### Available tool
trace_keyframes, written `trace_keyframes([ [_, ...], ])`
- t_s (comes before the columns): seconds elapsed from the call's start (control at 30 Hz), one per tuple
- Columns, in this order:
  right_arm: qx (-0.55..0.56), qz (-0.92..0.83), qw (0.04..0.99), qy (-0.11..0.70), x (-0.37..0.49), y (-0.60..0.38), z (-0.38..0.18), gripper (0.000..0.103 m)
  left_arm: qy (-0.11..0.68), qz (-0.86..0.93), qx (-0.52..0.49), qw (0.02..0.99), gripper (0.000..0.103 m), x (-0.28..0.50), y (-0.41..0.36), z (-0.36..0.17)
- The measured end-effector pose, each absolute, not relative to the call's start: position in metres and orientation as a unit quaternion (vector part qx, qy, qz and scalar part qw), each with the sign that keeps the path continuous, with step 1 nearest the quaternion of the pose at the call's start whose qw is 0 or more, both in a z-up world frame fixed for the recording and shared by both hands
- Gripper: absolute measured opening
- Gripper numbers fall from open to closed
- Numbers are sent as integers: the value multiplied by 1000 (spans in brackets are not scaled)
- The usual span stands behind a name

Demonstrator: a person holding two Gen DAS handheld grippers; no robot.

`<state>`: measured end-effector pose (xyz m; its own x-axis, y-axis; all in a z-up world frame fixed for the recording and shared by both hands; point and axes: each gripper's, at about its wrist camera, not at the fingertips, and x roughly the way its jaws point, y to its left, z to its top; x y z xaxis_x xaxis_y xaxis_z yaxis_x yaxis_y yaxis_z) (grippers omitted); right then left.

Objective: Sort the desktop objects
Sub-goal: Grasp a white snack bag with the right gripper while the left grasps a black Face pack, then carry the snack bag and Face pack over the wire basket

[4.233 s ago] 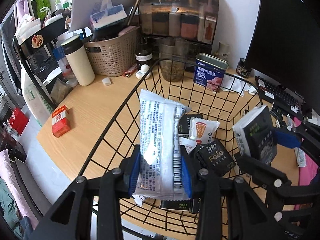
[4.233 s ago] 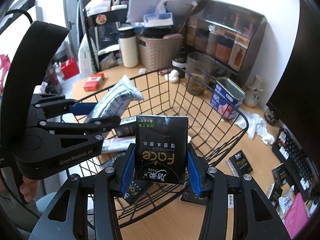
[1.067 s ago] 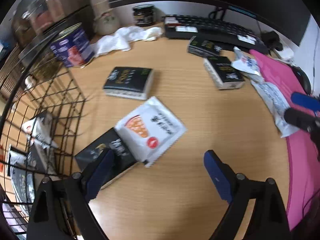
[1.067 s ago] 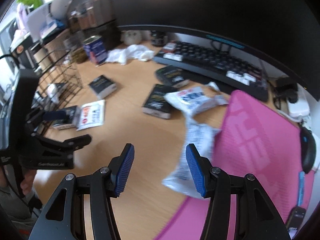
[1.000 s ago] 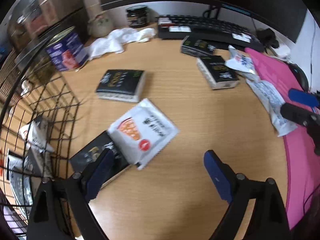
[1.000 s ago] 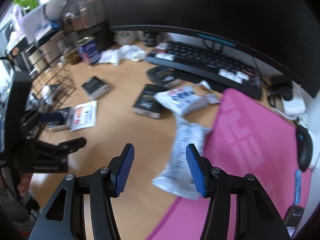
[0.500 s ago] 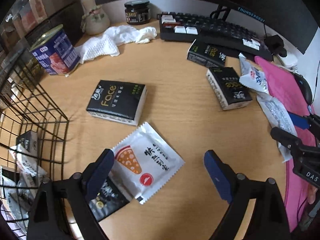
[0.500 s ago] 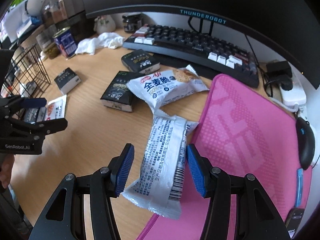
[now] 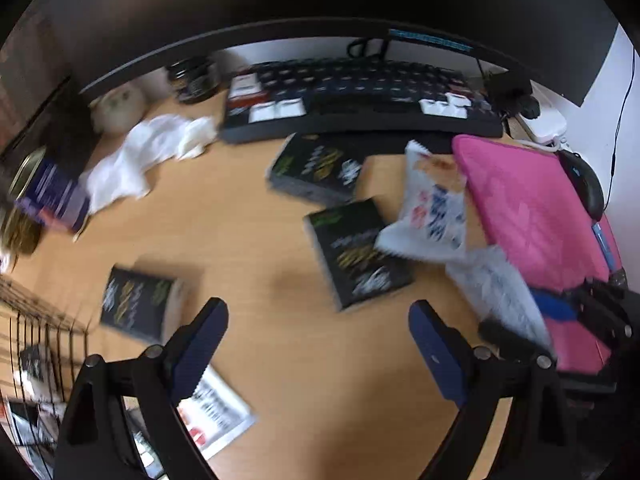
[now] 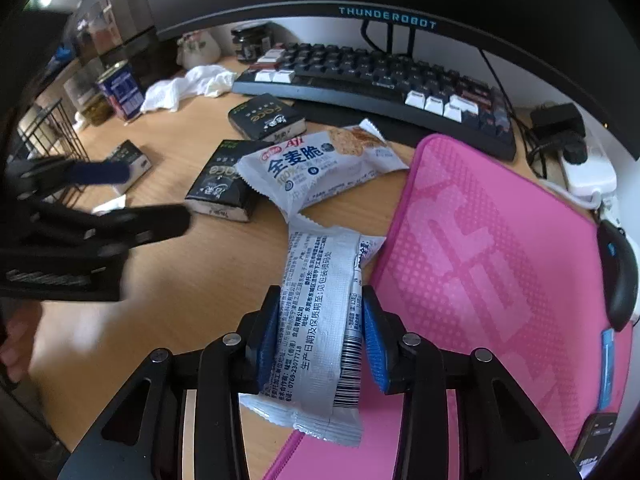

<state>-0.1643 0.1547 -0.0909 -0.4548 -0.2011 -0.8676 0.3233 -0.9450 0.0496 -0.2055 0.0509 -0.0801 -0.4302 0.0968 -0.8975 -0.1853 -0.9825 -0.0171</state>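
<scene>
Both grippers have left the basket and come over the desk (image 10: 208, 280). Right gripper (image 10: 320, 340) is closing on the white snack pack (image 10: 316, 320) beside the pink mat (image 10: 500, 280); squeeze gently, lift straight. Left gripper (image 9: 316, 344) hangs open, maybe nearing a black tissue pack (image 9: 356, 258).

Left wrist view blurred; tissue packs (image 9: 358, 254) unreadable.

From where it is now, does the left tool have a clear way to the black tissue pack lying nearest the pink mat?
Probably yes. The left tool stands open and empty, and only bare desk lies between it and that black tissue pack. A white snack bag overlaps the pack's far corner, so the nearer end looks easier.
</scene>
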Motion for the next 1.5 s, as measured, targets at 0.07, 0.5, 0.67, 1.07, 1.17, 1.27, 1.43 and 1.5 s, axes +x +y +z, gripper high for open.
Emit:
trace_keyframes([
  [0.07, 498, -851, 157, 57, -163, 159, -89, 37, 45, 840, -534, 85, 91, -215, 58, -85],
  [0.5, 496, -850, 171, 42, -163, 169, -87, 37, 34, 837, -543, 66, 52, -239, 55, -98],
  [0.67, 494, -851, 172, 46, -161, 167, -86, 37, 32, 836, -545, 58, 52, -233, 46, -98],
  [1.07, 474, -860, 178, 62, -142, 145, -63, 37, 17, 851, -520, 74, 52, -172, 16, -57],
  [1.17, 463, -864, 185, 68, -133, 132, -50, 37, 14, 862, -502, 73, 52, -157, 4, -36],
  [1.27, 447, -870, 197, 72, -123, 117, -33, 37, 5, 875, -479, 67, 52, -136, -15, -10],
  [1.43, 410, -875, 240, 96, -103, 67, 6, 37, -20, 894, -446, 43, 52, -98, -67, 24],
  [1.5, 398, -870, 268, 111, -96, 37, 19, 37, -30, 898, -439, 25, 52, -83, -92, 32],
])
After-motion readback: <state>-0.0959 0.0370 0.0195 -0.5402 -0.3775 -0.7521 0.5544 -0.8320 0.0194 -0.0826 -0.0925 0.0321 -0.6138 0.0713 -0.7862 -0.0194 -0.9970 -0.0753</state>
